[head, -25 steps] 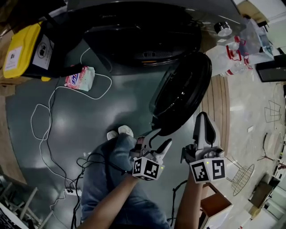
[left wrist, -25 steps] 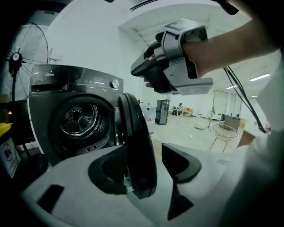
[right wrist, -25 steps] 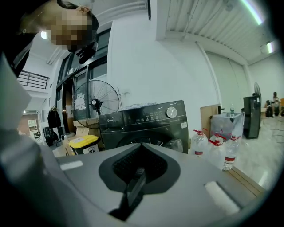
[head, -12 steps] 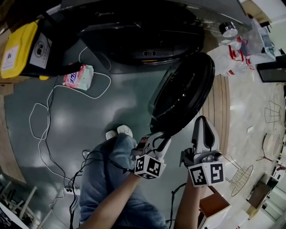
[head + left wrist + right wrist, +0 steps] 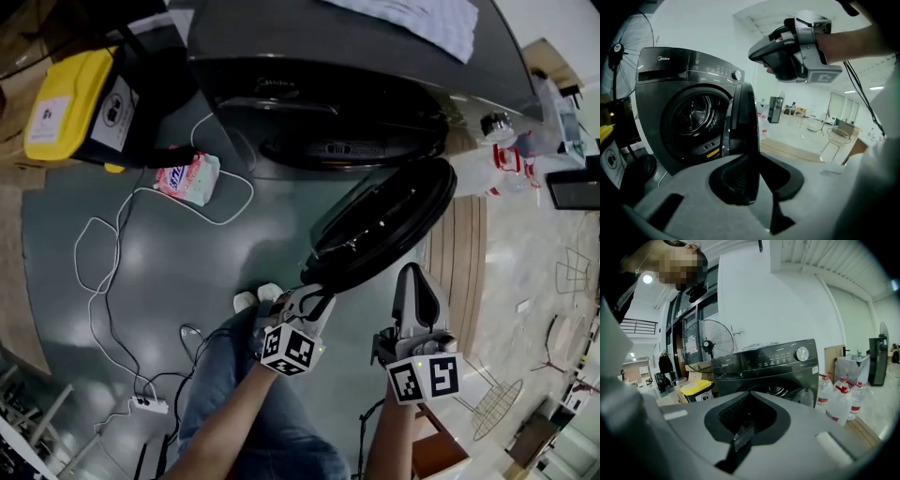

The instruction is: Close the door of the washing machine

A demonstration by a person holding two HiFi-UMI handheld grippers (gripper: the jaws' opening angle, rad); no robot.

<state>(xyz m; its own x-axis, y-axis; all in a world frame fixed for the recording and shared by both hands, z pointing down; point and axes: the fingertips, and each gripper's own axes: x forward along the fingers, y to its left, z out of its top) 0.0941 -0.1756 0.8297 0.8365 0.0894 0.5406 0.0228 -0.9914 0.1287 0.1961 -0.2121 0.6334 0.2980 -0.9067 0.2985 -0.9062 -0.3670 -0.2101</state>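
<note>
The dark washing machine (image 5: 356, 84) stands at the top of the head view with its round door (image 5: 384, 225) hanging open on the right of the drum opening (image 5: 347, 150). My left gripper (image 5: 314, 298) is at the door's free lower edge. In the left gripper view that door edge (image 5: 743, 122) runs between the jaws, which have just been closing and now grip it. My right gripper (image 5: 412, 277) hovers just right of the door, shut and empty, apart from it. It also shows high in the left gripper view, the right gripper (image 5: 759, 54) above the door.
A yellow bin (image 5: 75, 103) and a pink packet (image 5: 187, 178) lie left of the machine. A white cable (image 5: 103, 272) loops over the floor to a power strip (image 5: 150, 405). Water bottles (image 5: 511, 155) and a wooden board (image 5: 459, 253) are at the right. A fan (image 5: 708, 345) stands behind.
The left gripper's jaws went from wide open to closed on the door's edge. The door now lies flatter, nearer the machine's front. Both hands shifted a little with it.
</note>
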